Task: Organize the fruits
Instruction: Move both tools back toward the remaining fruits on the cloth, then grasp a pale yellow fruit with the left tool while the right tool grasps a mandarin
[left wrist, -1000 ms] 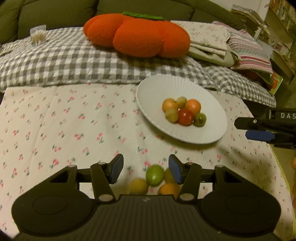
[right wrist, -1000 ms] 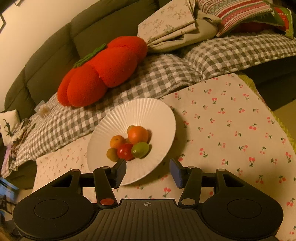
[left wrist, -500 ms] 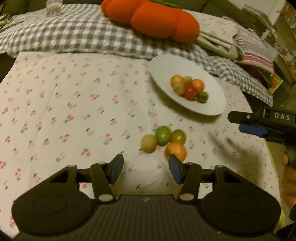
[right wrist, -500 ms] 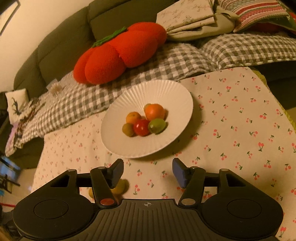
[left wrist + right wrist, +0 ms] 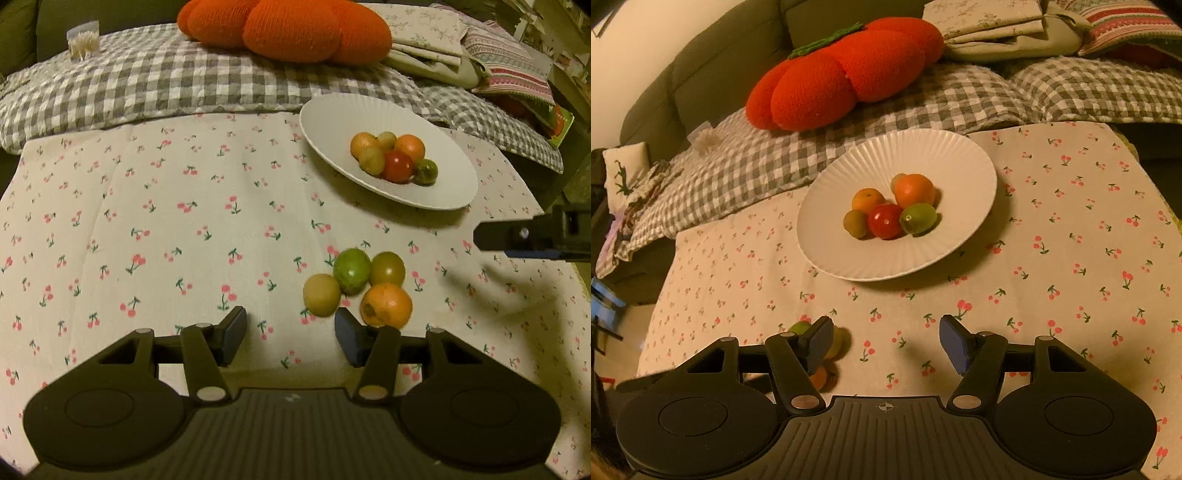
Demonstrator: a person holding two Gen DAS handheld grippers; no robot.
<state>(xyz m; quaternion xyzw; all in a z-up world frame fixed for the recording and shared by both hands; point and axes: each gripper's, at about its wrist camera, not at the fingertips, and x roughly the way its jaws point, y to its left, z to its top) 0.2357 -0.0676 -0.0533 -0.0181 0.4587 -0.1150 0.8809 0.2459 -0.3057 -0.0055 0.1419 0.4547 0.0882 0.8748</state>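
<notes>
A white ribbed plate (image 5: 436, 192) (image 5: 960, 162) holds several small fruits, among them a red tomato (image 5: 398, 167) (image 5: 885, 220) and a green lime (image 5: 918, 219). Several loose fruits lie on the cherry-print cloth: a bright green one (image 5: 351, 270), an olive one (image 5: 388, 268), a yellow one (image 5: 321, 294) and an orange one (image 5: 386, 305). My left gripper (image 5: 290, 334) is open and empty, just short of them. My right gripper (image 5: 886, 341) is open and empty; it also shows in the left wrist view (image 5: 517, 238). The loose fruits are partly hidden behind its left finger (image 5: 817, 343).
A large orange tomato-shaped cushion (image 5: 284, 27) (image 5: 846, 74) lies on a grey checked quilt (image 5: 147, 85) behind the table. Folded fabrics (image 5: 506, 70) are stacked at the back right. A small cup of toothpicks (image 5: 83, 44) stands at the back left.
My left gripper has pulled back and up from the loose fruits, which now lie ahead of its fingertips. My right gripper has drawn back from the plate. Both stay open.
</notes>
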